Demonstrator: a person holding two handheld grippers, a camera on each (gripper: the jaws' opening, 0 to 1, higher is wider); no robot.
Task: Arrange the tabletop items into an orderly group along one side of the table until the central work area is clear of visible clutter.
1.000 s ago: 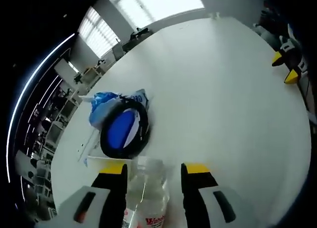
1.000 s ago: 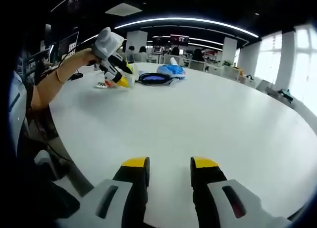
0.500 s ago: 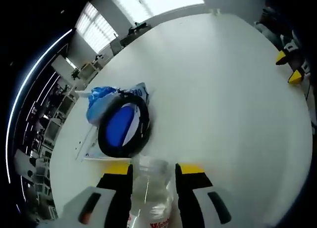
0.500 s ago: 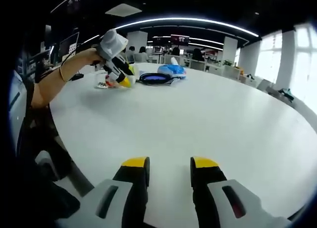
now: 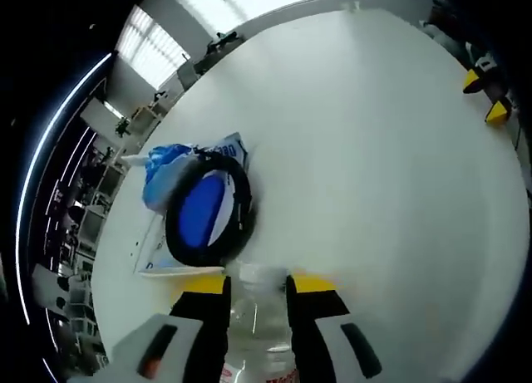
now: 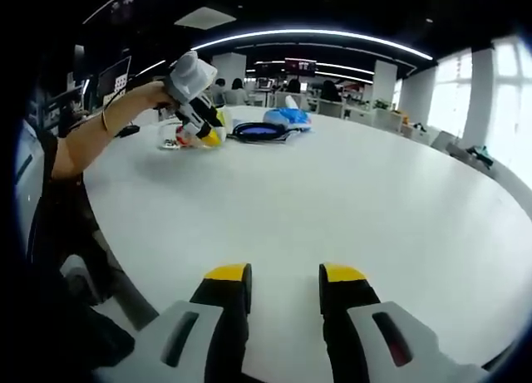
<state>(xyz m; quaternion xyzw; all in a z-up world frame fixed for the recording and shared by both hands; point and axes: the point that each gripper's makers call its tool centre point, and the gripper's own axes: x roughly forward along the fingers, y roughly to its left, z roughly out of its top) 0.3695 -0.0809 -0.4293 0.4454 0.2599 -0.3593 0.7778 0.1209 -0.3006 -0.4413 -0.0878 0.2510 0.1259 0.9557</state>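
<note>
White desk (image 6: 349,200) in open-plan office; left gripper (image 5: 258,285) pinching bottle (image 5: 259,325); right gripper (image 6: 283,275) fingers spread

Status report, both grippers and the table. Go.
Left gripper shut on clear bottle, low over white table. Right gripper open, empty, above table edge. Black ring with blue centre and blue bag just ahead of bottle.

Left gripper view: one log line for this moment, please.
left gripper: shut on clear plastic bottle | right gripper: open, nothing held | black ring: on white table
</note>
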